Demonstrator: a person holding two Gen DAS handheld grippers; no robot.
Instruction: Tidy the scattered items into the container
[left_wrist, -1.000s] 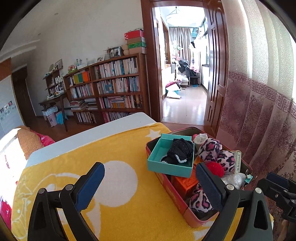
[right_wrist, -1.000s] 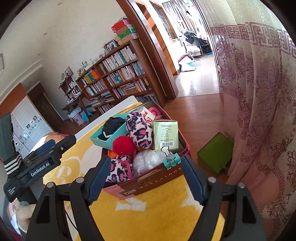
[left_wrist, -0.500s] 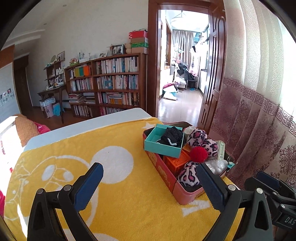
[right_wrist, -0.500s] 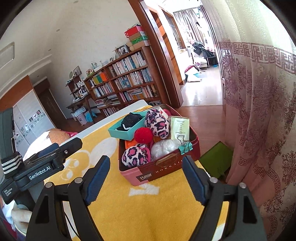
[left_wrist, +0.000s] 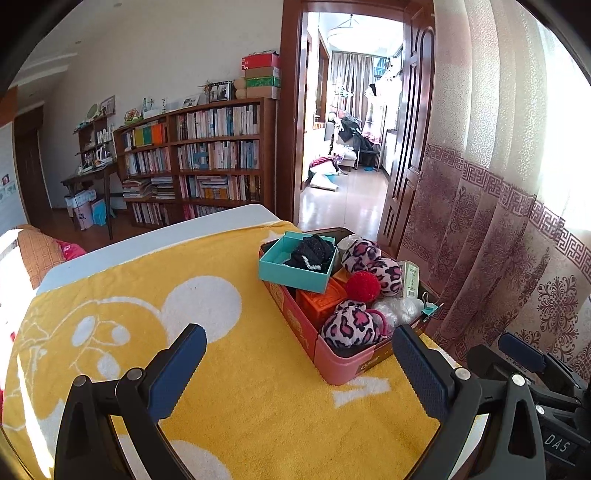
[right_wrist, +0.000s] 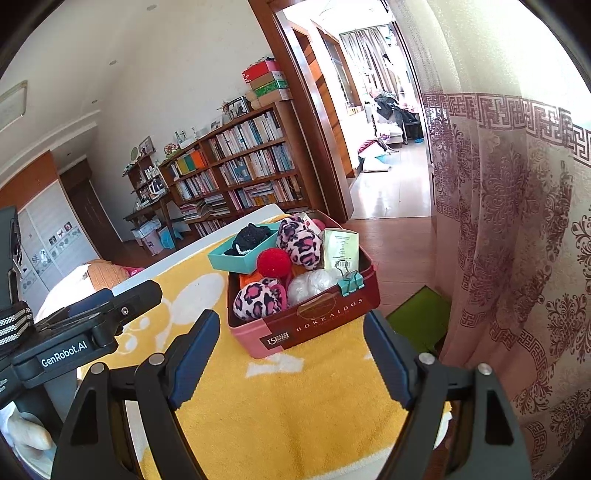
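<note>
A pink and dark red tin (left_wrist: 340, 363) (right_wrist: 314, 325) stands on the yellow towel (left_wrist: 240, 369) at the table's right edge. It holds a teal box (left_wrist: 291, 271) (right_wrist: 236, 258) with a black item, leopard-print pieces (left_wrist: 351, 328) (right_wrist: 258, 301), a red pompom (left_wrist: 362, 286) (right_wrist: 274, 262), an orange box (left_wrist: 319, 301), a white bag (right_wrist: 314, 286), a green carton (right_wrist: 340, 249) and a teal binder clip (right_wrist: 350, 282). My left gripper (left_wrist: 295, 373) is open and empty, near side of the tin. My right gripper (right_wrist: 291, 358) is open and empty, just in front of it.
A patterned curtain (right_wrist: 517, 221) hangs close on the right. A bookshelf (left_wrist: 207, 158) and open doorway (left_wrist: 347, 147) lie beyond the table. A green box (right_wrist: 419, 319) lies on the floor. The left gripper's body (right_wrist: 74, 343) shows at left in the right wrist view.
Both grippers have drawn back from the tin, which now looks smaller and farther. Both stay open and empty.
</note>
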